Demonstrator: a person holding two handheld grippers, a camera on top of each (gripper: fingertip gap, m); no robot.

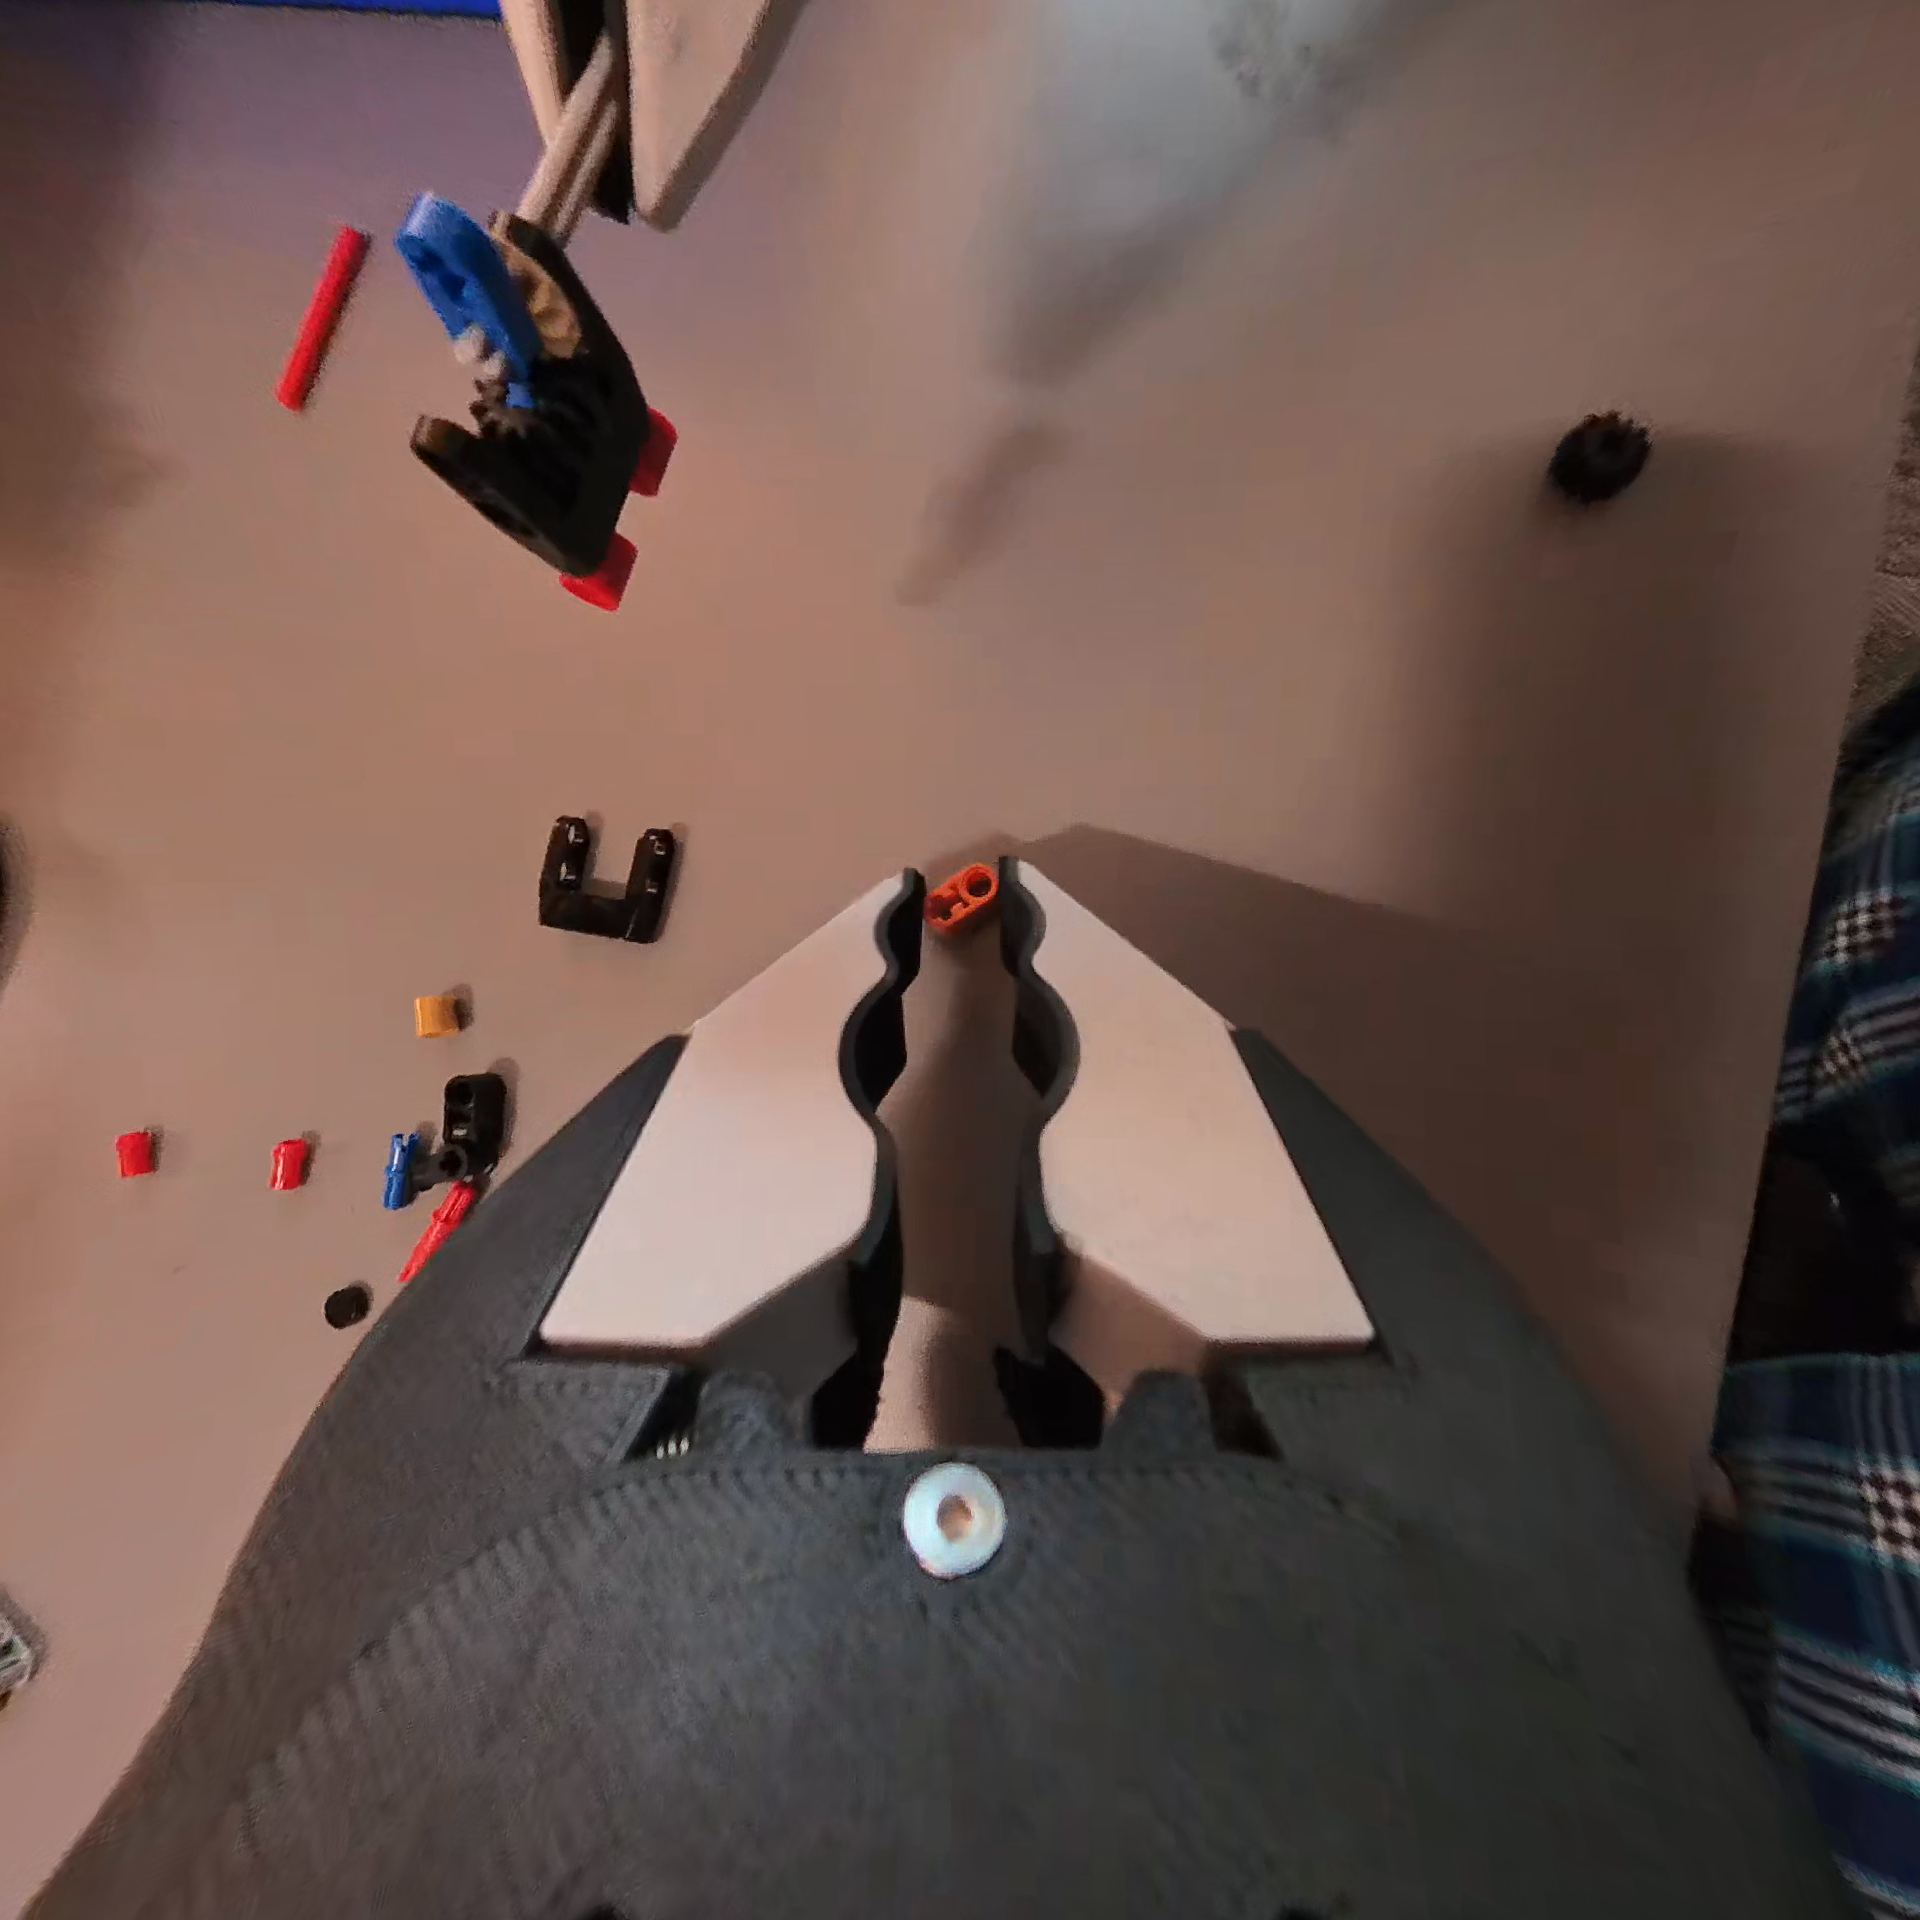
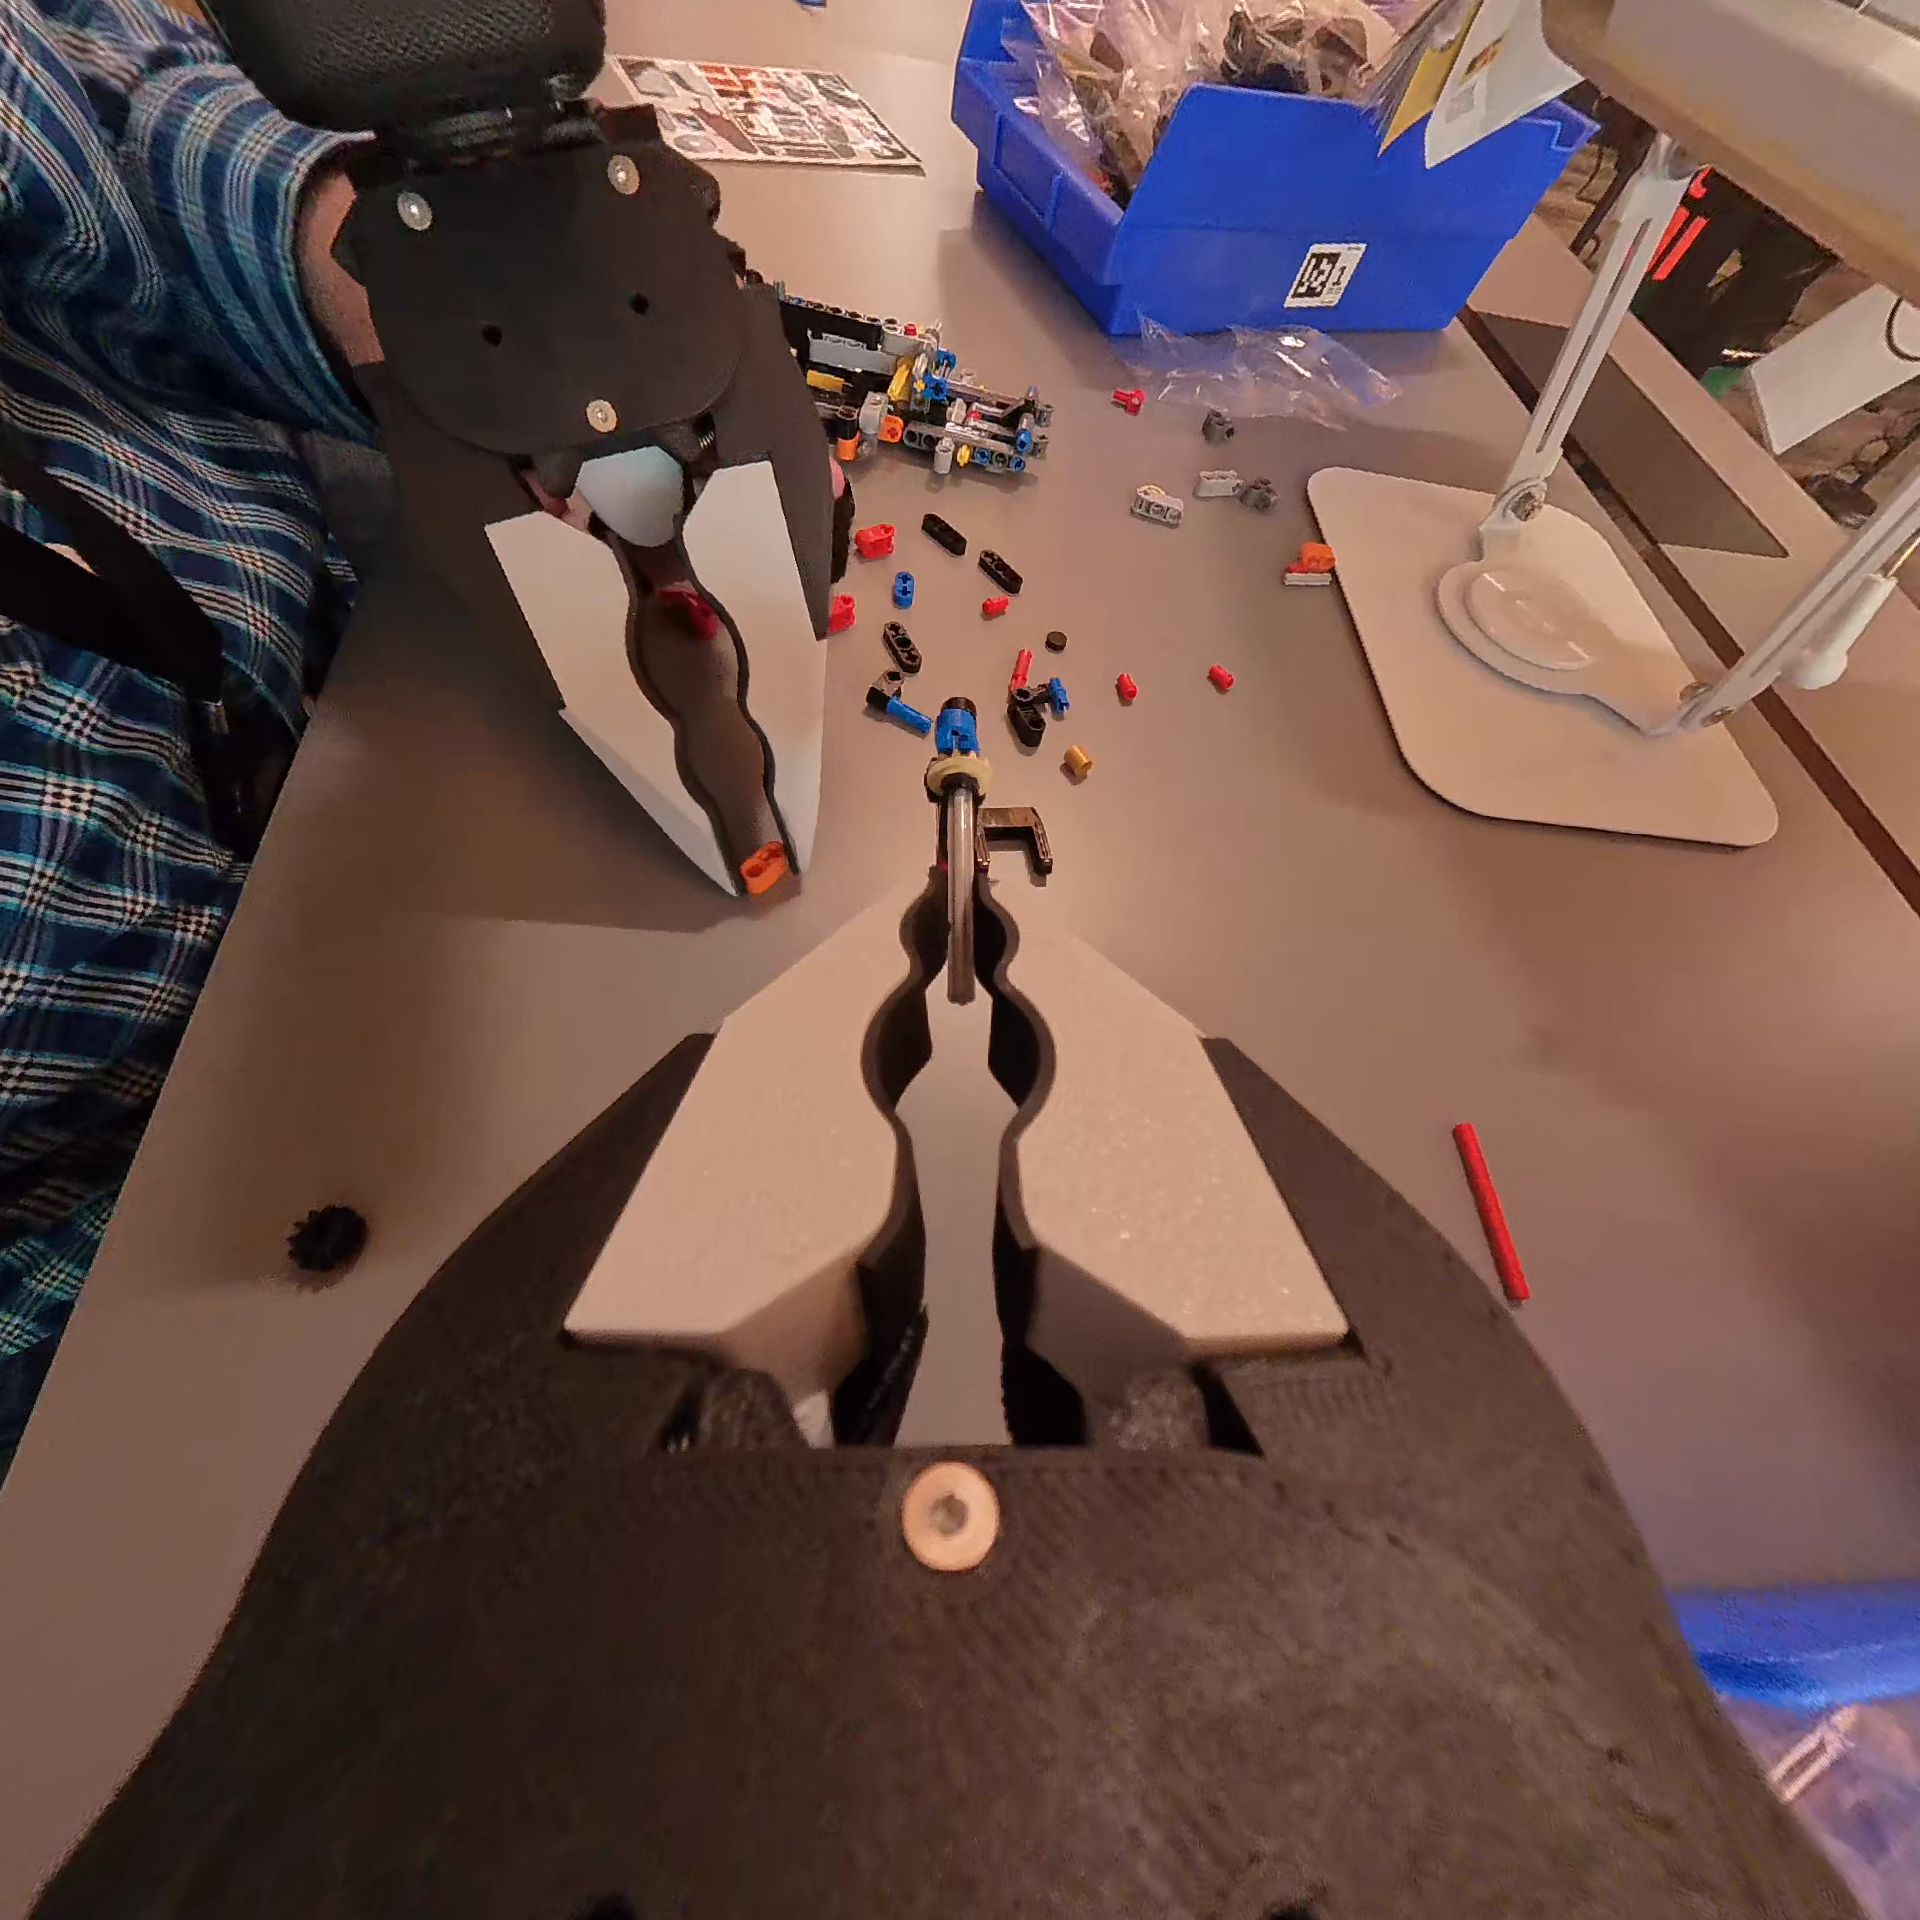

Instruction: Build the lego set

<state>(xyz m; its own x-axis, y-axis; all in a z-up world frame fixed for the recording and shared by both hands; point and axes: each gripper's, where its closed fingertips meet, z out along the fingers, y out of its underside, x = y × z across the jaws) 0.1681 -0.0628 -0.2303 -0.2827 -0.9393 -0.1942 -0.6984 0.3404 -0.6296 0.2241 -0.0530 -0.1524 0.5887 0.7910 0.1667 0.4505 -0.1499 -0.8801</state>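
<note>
My left gripper (image 1: 961, 883) is shut on a small orange connector (image 1: 963, 899) at its fingertips, low over the grey table (image 1: 1247, 623). It also shows in the right wrist view (image 2: 764, 868), with the orange connector (image 2: 766, 864) at its tips. My right gripper (image 2: 958, 894) is shut on a grey axle (image 2: 961, 914). The axle carries a sub-assembly with a blue part (image 2: 956, 727) and a tan gear (image 2: 958, 774). In the left wrist view the right gripper (image 1: 608, 197) holds this black, blue and red sub-assembly (image 1: 530, 416) to the far left of my left gripper.
A black U-shaped piece (image 2: 1018, 836), a red axle (image 2: 1491, 1210) and a black gear (image 2: 327, 1236) lie loose. Several small red, black and blue parts (image 2: 997, 644) are scattered ahead. A partial build (image 2: 914, 400), a blue bin (image 2: 1247, 208) and a lamp base (image 2: 1538, 665) stand farther back. My left gripper's tips are some 7 cm from the black U-shaped piece (image 2: 1018, 836). The left camera catches it too, in the left wrist view (image 1: 587, 906).
</note>
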